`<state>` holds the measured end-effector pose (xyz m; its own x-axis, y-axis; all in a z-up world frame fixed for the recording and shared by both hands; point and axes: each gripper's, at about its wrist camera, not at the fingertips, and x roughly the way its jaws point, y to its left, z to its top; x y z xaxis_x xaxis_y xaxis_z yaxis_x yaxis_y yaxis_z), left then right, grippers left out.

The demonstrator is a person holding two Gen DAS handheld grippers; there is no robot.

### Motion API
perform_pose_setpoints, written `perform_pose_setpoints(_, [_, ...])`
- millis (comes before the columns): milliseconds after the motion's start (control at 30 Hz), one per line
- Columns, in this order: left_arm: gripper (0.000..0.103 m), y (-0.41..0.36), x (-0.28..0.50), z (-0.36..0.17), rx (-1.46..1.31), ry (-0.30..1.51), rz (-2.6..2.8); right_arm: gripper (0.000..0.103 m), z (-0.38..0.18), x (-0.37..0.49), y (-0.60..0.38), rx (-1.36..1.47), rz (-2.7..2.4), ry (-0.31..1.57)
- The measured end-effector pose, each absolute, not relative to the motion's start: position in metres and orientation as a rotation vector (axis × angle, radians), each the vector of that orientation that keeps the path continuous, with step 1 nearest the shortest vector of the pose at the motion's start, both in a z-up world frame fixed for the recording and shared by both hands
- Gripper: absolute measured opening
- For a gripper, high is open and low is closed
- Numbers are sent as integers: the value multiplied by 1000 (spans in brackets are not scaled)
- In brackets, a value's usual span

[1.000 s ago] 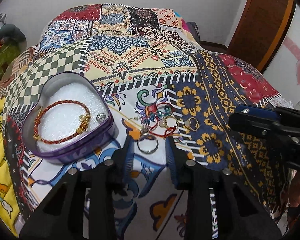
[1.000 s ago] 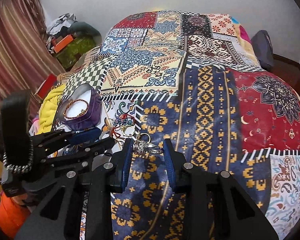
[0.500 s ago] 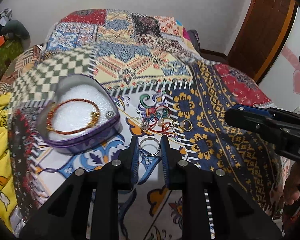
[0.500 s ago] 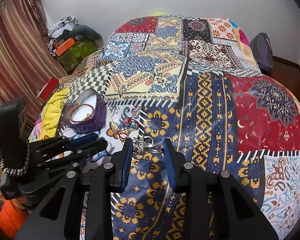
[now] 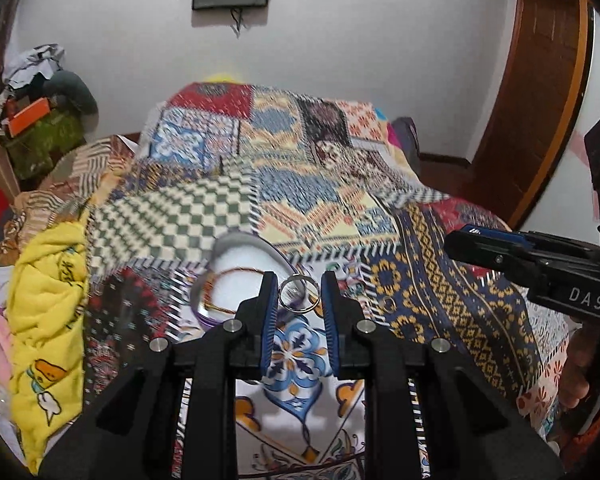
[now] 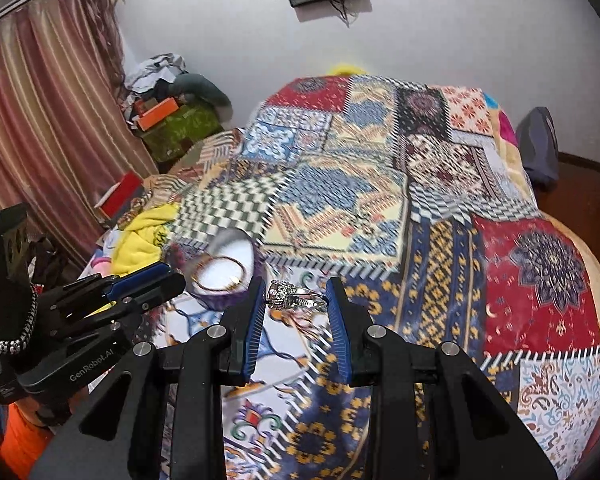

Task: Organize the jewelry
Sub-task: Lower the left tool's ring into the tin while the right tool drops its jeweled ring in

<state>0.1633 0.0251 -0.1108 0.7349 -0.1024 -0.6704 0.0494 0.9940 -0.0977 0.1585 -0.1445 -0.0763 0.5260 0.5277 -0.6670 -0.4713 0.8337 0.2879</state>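
"DAS" on right hand-held gripper (image 5: 466, 240)

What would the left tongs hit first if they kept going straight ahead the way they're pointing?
Probably the purple tin, just beyond the left tongs, which hold a plain silver ring. Depth is unclear.

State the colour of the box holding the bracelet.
Purple walls, white lining. The box shows best in the right wrist view.
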Motion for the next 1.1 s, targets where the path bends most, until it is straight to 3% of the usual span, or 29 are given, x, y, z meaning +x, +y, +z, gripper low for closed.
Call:
perform_pose_setpoints(367, [21,58,161,-98,-104,680,-22,28,-66,166,-103,70,671,791])
perform_pose_setpoints(1100, [21,83,205,-165,-152,800,-56,28,-115,216,-25,33,743,924])
